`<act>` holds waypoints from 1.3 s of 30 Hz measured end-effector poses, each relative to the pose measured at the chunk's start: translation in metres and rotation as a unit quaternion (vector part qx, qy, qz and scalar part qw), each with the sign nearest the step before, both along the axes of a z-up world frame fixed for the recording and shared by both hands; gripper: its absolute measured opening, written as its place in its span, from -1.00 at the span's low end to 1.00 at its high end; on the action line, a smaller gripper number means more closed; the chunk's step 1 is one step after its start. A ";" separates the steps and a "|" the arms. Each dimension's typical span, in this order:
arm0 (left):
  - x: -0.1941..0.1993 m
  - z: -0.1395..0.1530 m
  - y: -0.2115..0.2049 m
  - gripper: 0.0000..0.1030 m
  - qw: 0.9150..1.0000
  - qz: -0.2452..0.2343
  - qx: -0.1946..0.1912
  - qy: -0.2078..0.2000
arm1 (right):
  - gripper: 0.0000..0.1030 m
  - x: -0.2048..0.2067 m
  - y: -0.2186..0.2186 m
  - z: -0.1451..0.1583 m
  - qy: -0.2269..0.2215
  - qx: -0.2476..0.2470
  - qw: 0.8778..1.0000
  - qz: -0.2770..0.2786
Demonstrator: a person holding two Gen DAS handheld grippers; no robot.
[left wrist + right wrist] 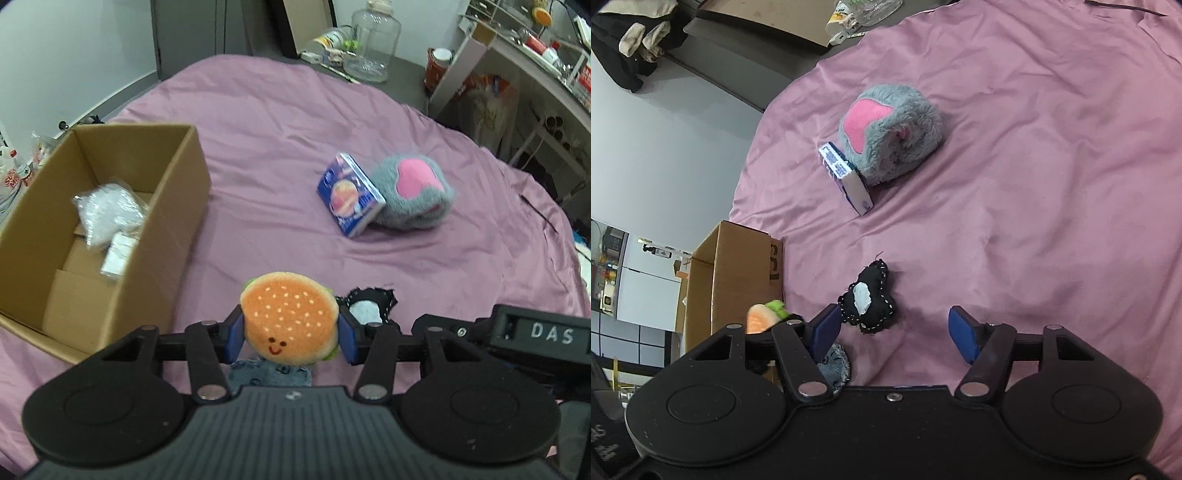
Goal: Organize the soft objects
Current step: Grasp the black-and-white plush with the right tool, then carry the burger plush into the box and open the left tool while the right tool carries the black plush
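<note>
Cardboard box (110,236) sits left on the bed (280,140), open side up. Left gripper (290,339) – jaws clamped on the burger plush (288,321), bun face up, smile toward the camera; the box lies just left of it. Right gripper (895,332) – jaws apart, nothing held; the black stitched plush (868,301) lies on the bed by the left pad, long axis running diagonally. Right hand is nearer it.

A round plush burger (289,318) with an orange seeded bun and a drawn smile is lifted above the purple sheet, face up. A small black stitched toy (868,301) with a pale patch lies flat beside it. Farther off, a fluffy grey plush (413,192) with pink patches leans against a blue box (349,194).
</note>
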State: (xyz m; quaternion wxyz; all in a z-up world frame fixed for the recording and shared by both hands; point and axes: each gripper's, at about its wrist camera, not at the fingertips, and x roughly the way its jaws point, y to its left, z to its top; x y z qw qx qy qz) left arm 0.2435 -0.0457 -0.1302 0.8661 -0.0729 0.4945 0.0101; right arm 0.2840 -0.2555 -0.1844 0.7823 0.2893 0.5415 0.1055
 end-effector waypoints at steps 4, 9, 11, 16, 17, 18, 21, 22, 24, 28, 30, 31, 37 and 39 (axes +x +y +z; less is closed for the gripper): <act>-0.003 0.010 0.009 -0.03 1.000 0.003 -0.007 -0.007 | 0.19 0.005 0.010 -0.001 -0.005 -0.013 1.000 0.006; -0.011 0.022 0.019 -0.03 1.000 0.008 -0.009 -0.015 | 0.08 0.020 0.025 -0.008 0.005 -0.026 1.000 0.012; -0.014 0.027 0.022 -0.03 1.000 0.007 -0.013 -0.021 | 0.02 0.021 0.031 -0.011 0.005 -0.035 0.999 0.021; -0.019 0.038 0.038 -0.03 0.999 0.013 -0.018 -0.030 | -0.32 0.022 0.037 -0.024 0.026 -0.051 0.998 0.023; -0.021 0.042 0.041 -0.03 0.999 0.014 -0.019 -0.032 | -0.44 0.022 0.038 -0.026 0.025 -0.050 0.998 0.022; -0.023 0.045 0.044 -0.03 0.999 0.015 -0.021 -0.035 | -0.62 0.022 0.040 -0.027 0.024 -0.046 0.998 0.019; -0.030 0.055 0.054 -0.03 0.999 0.017 -0.023 -0.045 | -0.76 0.017 0.044 -0.024 0.019 -0.039 0.999 0.014; -0.033 0.059 0.058 -0.03 0.998 0.019 -0.025 -0.047 | -0.77 0.014 0.047 -0.019 0.014 -0.048 0.999 0.015; -0.038 0.063 0.064 -0.03 0.998 0.024 -0.031 -0.045 | -0.79 0.008 0.051 -0.007 0.001 -0.063 0.998 0.014; -0.049 0.073 0.071 -0.03 0.998 0.020 -0.040 -0.052 | -0.80 -0.011 0.051 0.015 -0.020 -0.076 0.997 0.006; -0.053 0.075 0.073 -0.03 0.998 0.015 -0.041 -0.055 | -0.80 -0.018 0.050 0.021 -0.022 -0.084 0.996 0.000; -0.055 0.076 0.074 -0.03 0.998 0.013 -0.041 -0.055 | -0.80 -0.022 0.049 0.025 -0.024 -0.089 0.996 -0.005; -0.068 0.084 0.079 -0.03 0.997 0.009 -0.041 -0.059 | -0.80 -0.040 0.051 0.051 -0.053 -0.107 0.993 -0.017; -0.073 0.088 0.080 -0.03 0.997 0.006 -0.039 -0.065 | -0.80 -0.043 0.052 0.057 -0.060 -0.109 0.992 -0.017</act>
